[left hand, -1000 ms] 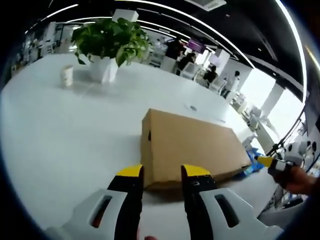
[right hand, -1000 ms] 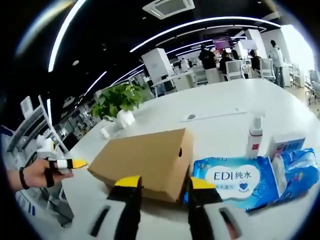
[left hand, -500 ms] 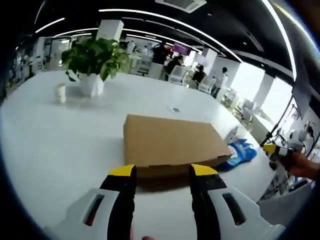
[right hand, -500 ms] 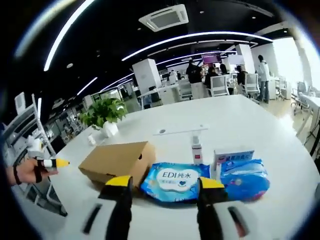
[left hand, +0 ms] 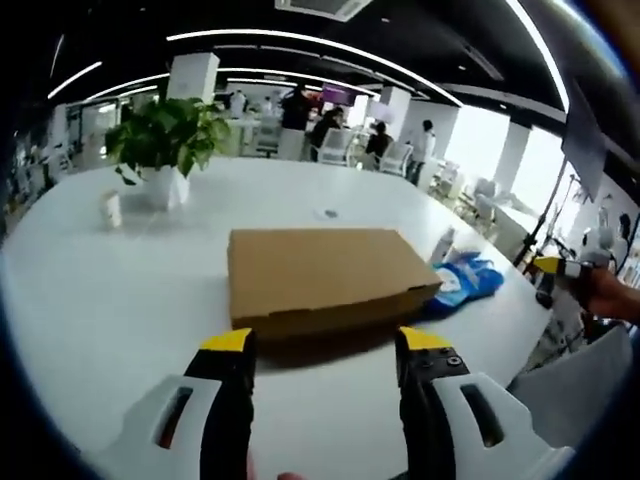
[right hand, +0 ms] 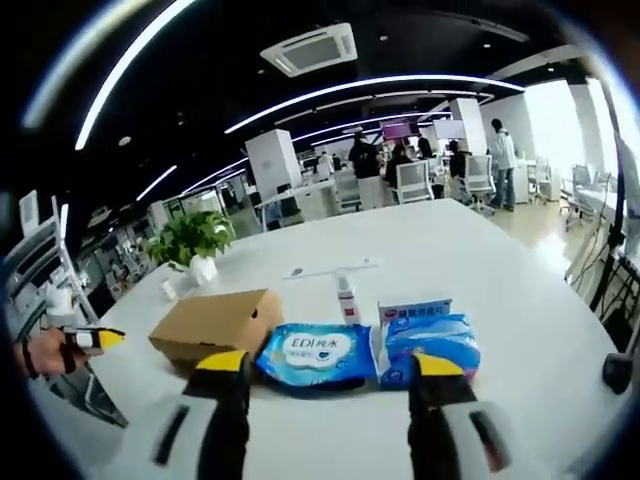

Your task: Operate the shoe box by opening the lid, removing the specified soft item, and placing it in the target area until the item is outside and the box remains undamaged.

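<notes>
1. I see the shoe box (left hand: 325,275) lying flat on the white table (left hand: 110,300), lid closed, just ahead of the left gripper (left hand: 325,345).
2. In the left gripper view its long axis runs across the picture, one long side facing my jaws, the right end towards the blue pack (left hand: 462,283).
3. In the right gripper view the box (right hand: 215,322) lies left of centre, a short end towards the camera and its length running away to the left rear.
4. My left gripper is released: both yellow-tipped jaws stand wide apart, nothing between them, short of the box.
5. My right gripper (right hand: 330,365) is also spread wide and holds nothing; it hangs near the table edge, apart from every item.
6. Beside the box in the right gripper view lies a blue wipes pack (right hand: 315,352) printed "EDI" followed by two Chinese characters.
7. Right of it lies a second blue pack (right hand: 432,343) in front of a white-and-blue carton (right hand: 415,312); their print is too small for me to read.
8. A small spray bottle (right hand: 347,298) stands upright behind the wipes pack.
9. A potted plant (left hand: 160,140) and a paper cup (left hand: 110,208) stand well beyond the box at the far left.
10. The other gripper (left hand: 555,268), held in a hand (left hand: 610,295), enters the left gripper view from the right.
</notes>
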Available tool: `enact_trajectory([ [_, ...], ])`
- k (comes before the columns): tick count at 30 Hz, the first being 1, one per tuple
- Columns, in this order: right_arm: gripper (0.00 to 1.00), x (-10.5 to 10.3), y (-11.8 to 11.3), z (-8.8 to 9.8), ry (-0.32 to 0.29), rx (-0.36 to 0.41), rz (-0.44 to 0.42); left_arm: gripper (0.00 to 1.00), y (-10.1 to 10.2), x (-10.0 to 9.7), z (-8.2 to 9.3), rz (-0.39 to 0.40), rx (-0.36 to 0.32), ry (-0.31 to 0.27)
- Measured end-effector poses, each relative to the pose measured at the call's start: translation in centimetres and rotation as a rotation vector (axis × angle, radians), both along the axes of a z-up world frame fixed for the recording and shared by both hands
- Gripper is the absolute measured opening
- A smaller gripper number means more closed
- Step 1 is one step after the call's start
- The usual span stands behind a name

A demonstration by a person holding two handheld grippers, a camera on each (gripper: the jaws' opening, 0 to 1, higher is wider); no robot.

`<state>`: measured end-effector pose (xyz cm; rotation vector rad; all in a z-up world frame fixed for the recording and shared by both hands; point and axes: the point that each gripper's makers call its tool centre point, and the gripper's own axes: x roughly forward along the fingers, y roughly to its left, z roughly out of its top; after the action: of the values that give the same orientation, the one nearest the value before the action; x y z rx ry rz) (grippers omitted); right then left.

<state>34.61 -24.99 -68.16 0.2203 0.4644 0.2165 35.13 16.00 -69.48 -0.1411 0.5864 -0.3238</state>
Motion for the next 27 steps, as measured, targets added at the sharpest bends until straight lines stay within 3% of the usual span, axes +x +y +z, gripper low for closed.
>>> enact_trajectory([
  [3,0.64,-0.2,0.3,0.1,0.006,0.008,-0.014,0.59,-0.1,0.3,0.9,0.04,-0.044,-0.015],
  [9,0.65,-0.5,1.1,0.1,0.008,0.017,-0.043,0.6,-1.6,-0.4,0.4,-0.009,0.009,-0.012],
  [12,0.65,-0.5,1.0,0.3,-0.001,-0.003,-0.036,0.61,-1.9,-0.4,0.4,-0.006,-0.044,-0.014],
  [15,0.65,-0.6,0.5,0.2,0.002,0.009,-0.06,0.61,-1.7,-0.8,0.1,-0.017,0.018,-0.007],
  [27,0.64,-0.7,0.6,0.4,-0.004,0.019,-0.062,0.61,-2.6,-1.0,-0.4,-0.05,0.0,0.011],
])
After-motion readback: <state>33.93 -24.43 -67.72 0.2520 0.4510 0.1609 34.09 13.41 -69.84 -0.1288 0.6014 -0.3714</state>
